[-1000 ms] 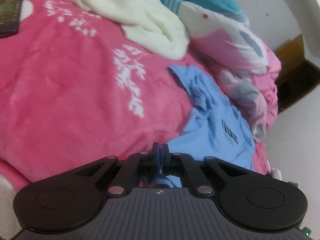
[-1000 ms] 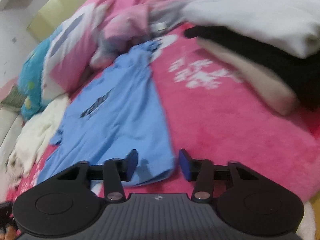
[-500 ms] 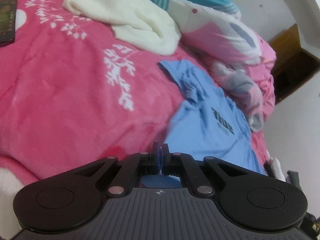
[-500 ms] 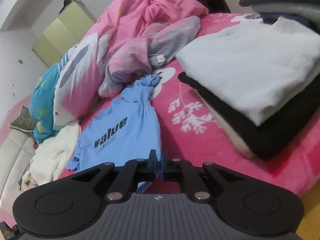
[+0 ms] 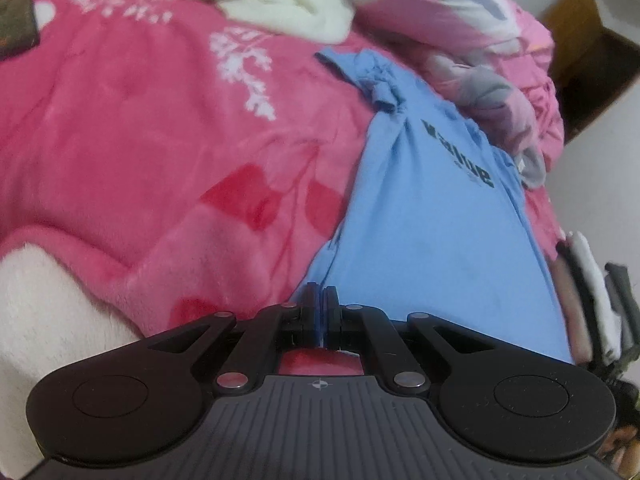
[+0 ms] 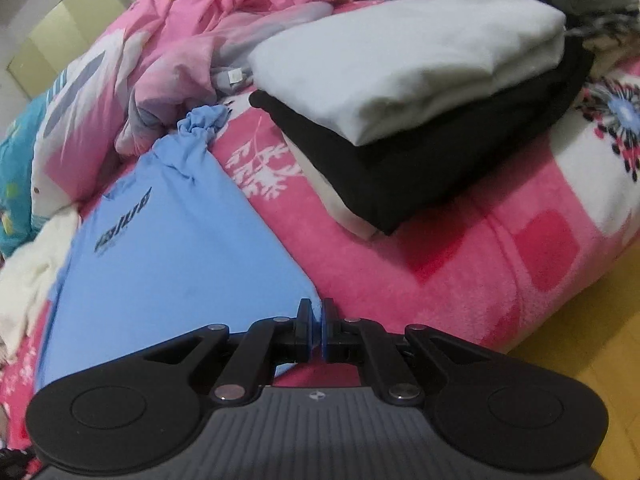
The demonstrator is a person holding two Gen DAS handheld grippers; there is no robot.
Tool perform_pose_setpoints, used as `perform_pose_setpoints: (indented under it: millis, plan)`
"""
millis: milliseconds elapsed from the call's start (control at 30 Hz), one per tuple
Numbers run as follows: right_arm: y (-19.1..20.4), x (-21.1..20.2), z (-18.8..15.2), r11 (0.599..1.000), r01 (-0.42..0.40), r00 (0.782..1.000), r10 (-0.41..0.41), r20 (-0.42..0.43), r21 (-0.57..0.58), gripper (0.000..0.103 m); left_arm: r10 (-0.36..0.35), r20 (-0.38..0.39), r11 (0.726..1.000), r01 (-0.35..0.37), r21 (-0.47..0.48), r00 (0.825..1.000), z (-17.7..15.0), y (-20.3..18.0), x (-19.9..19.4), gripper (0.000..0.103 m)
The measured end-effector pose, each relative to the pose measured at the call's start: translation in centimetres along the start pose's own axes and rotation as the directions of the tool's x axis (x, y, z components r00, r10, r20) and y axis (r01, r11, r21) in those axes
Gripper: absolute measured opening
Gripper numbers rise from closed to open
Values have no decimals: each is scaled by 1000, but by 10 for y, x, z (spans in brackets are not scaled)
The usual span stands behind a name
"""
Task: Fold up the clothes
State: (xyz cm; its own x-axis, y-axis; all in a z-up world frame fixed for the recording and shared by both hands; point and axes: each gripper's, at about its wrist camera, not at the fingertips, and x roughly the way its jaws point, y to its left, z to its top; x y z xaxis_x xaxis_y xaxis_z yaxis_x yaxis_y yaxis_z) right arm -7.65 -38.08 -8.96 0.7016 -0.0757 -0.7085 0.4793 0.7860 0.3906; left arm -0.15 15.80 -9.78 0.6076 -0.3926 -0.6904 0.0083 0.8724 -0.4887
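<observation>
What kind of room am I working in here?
Most likely a bedroom: a pink blanket covers a bed, with a rumpled duvet behind the blue shirt and a stack of folded clothes.

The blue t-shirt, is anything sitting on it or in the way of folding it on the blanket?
Nothing visible does. The blue t-shirt lies stretched on the pink blanket, its near hem pinched by the left gripper and the right gripper. The folded stack sits beside it, apart. The crumpled pink bedding reaches its far bunched end.
</observation>
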Motion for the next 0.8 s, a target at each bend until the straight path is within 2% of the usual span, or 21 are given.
perform_pose_setpoints:
  millis: [67,100,167,233,333,467,533,600,700,800]
  plan:
    - [7,-4,-1,998,26,1000,-26,14,-57,8,-8,-9,999,8,36,1000,-2,-1,-3,0]
    - [9,-8,-1,996,43,999,-42,21,-84,17,-13,-15,998,14,54,1000,-2,-1,-5,2]
    - [11,-19,-4,989,79,996,-75,38,-126,25,-22,-22,997,23,77,1000,-4,1,-10,6]
    - [16,-31,-6,980,107,993,-98,60,-166,26,-32,-17,996,34,81,999,-5,4,-21,11]
    - [38,-50,2,971,90,991,-65,119,-221,26,-67,30,996,65,67,997,-1,11,-39,16]
    - [73,-72,13,949,60,981,1,195,-308,26,-83,94,990,72,122,992,27,5,-38,21]
    - [121,-63,20,905,-18,973,115,202,-426,26,-117,123,984,98,149,985,44,-4,-25,21]
    - [169,-47,24,839,-88,960,215,179,-537,26,-156,130,976,133,170,979,57,-15,-5,22]
    - [232,-5,11,734,-140,954,279,106,-664,26,-197,105,966,174,193,975,63,-27,30,22]
    - [294,36,-3,608,-192,944,330,25,-770,26,-187,89,967,168,190,978,61,-25,59,22]
